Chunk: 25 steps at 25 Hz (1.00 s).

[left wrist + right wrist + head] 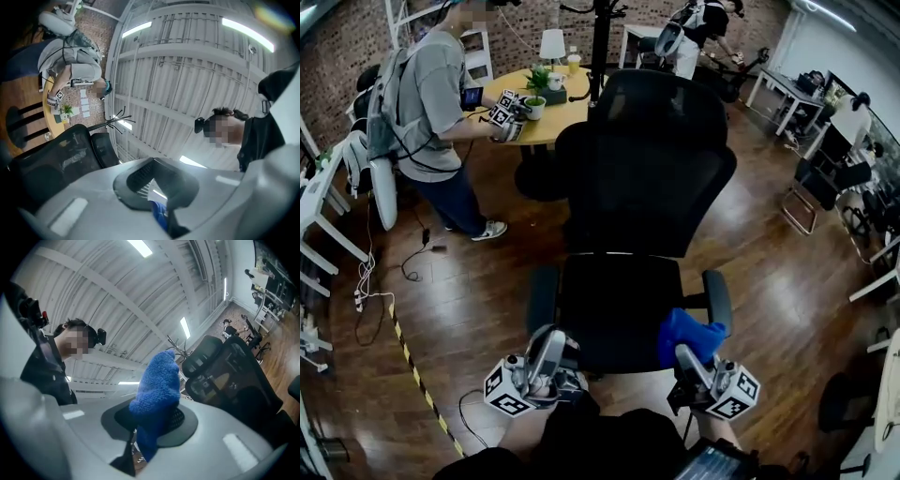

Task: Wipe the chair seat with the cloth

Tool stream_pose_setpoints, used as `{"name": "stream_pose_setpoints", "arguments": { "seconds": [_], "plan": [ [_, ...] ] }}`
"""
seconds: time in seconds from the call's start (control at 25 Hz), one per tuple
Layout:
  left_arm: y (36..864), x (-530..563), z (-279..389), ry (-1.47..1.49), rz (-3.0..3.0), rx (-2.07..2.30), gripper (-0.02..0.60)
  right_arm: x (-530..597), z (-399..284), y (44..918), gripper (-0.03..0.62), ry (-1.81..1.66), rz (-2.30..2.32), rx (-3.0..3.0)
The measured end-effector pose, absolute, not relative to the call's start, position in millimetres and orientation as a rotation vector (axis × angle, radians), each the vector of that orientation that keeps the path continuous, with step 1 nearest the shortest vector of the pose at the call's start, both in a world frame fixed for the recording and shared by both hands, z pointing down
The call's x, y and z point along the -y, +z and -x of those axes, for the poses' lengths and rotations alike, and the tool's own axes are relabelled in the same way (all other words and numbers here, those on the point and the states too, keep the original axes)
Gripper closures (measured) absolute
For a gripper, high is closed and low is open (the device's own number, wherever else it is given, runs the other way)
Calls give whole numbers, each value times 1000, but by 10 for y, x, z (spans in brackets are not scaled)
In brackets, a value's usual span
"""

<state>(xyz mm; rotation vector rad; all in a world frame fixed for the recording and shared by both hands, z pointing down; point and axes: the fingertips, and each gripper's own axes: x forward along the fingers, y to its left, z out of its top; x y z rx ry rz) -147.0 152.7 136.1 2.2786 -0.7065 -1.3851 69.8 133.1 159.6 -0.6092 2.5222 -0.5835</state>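
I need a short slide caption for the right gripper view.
Right hand-held gripper clamps a fluffy blue cloth, black mesh office chair beyond.

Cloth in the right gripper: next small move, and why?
Probably tilt the right gripper forward and lower the blue cloth onto the chair seat. Its jaws clamp the cloth, but it points at the ceiling, apparently off the seat.
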Motion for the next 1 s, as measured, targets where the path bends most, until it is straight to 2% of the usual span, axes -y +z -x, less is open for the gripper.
{"name": "stream_pose_setpoints", "arguments": {
  "seconds": [0.44, 0.8, 1.0],
  "plan": [
    [1684, -865, 1524, -1329, -2213, 847, 589, 133, -250, 2548, 513, -777, 688, -2691],
    [2919, -420, 1207, -1255, -2097, 920, 589, 1691, 973, 5483, 514, -957, 860, -3112],
    [3391, -301, 1289, -1265, -2060, 958, 589, 2113, 1518, 6445, 513, -1031, 977, -3166]
  ]
}}
